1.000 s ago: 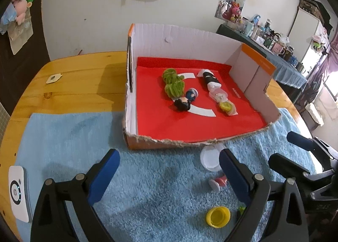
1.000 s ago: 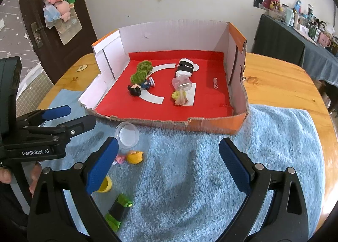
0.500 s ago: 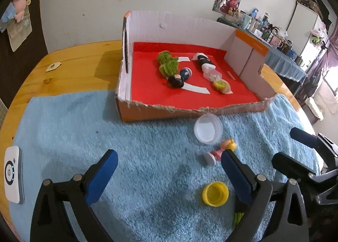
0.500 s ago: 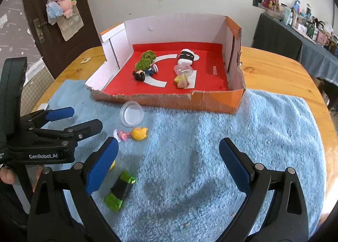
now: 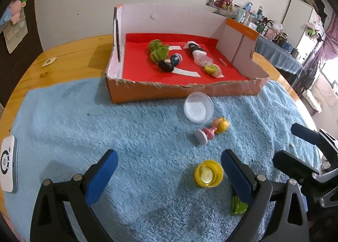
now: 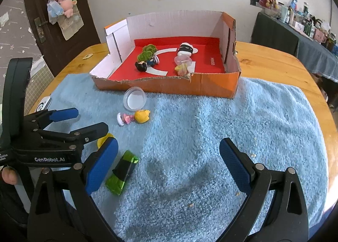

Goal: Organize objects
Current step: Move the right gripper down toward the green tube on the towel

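An orange cardboard box (image 5: 169, 92) (image 6: 211, 85) with a red floor holds several small toys. On the blue towel (image 5: 84, 126) (image 6: 211, 136) in front lie a clear capsule half (image 5: 198, 107) (image 6: 134, 101), a pink and yellow figurine (image 5: 213, 129) (image 6: 135, 117), a yellow capsule half (image 5: 208, 173) (image 6: 103, 139) and a green and black wrapped item (image 6: 121, 172) (image 5: 237, 207). My left gripper (image 5: 168, 168) is open and empty over the towel, left of the yellow half. My right gripper (image 6: 168, 161) is open and empty, the wrapped item by its left finger.
A white device (image 5: 8, 167) (image 6: 43, 102) lies at the towel's left edge. The round wooden table (image 5: 69, 56) (image 6: 274, 62) extends behind the box. A dark-clothed side table (image 6: 295, 37) with clutter stands at the right.
Both grippers have pulled back from the box. The loose toys on the towel now show fully in front of them.
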Tool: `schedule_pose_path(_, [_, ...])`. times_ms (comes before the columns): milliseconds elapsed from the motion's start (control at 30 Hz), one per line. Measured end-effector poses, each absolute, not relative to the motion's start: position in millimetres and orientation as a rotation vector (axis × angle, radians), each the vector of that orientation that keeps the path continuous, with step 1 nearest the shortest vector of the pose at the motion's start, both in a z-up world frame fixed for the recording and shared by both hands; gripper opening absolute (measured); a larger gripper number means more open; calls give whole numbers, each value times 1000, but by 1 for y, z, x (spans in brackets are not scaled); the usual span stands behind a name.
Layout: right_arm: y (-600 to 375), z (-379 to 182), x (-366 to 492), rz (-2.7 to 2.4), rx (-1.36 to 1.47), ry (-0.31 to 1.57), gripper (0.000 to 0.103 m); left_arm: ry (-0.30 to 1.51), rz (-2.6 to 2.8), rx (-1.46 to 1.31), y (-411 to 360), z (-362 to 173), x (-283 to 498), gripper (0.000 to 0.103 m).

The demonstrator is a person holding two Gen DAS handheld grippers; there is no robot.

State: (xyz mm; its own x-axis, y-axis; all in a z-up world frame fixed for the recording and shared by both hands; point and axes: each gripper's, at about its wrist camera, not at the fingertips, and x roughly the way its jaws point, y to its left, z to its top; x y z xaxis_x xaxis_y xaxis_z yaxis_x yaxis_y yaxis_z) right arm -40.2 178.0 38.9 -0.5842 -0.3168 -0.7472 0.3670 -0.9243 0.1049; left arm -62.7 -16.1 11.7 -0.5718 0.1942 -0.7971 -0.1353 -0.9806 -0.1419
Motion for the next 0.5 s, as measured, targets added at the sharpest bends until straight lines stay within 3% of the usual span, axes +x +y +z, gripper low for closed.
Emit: schedule_pose_path(500, [185, 35, -34, -2520, 1173, 58, 98, -55, 2605, -1310, -5, 5, -44, 100])
